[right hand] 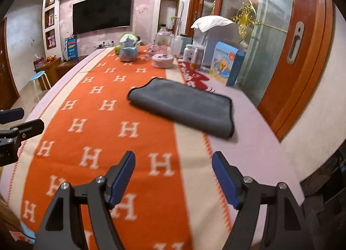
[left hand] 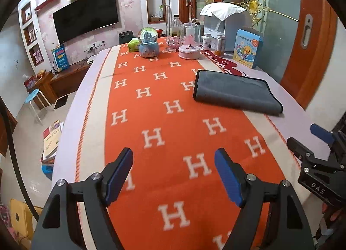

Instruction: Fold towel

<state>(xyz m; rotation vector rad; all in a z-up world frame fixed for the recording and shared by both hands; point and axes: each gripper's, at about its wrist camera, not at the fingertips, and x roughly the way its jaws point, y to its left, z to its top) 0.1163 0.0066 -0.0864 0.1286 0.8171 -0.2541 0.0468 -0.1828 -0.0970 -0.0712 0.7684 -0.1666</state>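
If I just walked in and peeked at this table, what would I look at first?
Probably the bright orange blanket with white H letters running down the middle of the table. Next, the grey towel, lying folded on the blanket's right side, partly over its pale edge. At the far end stands a blue snow globe, and up close both grippers, left and right, are open and empty.

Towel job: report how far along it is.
Looks done: the grey towel lies folded in a flat rectangle on the orange runner. In hand: nothing; the left gripper and right gripper are open and clear of it. Left: possibly another fold.
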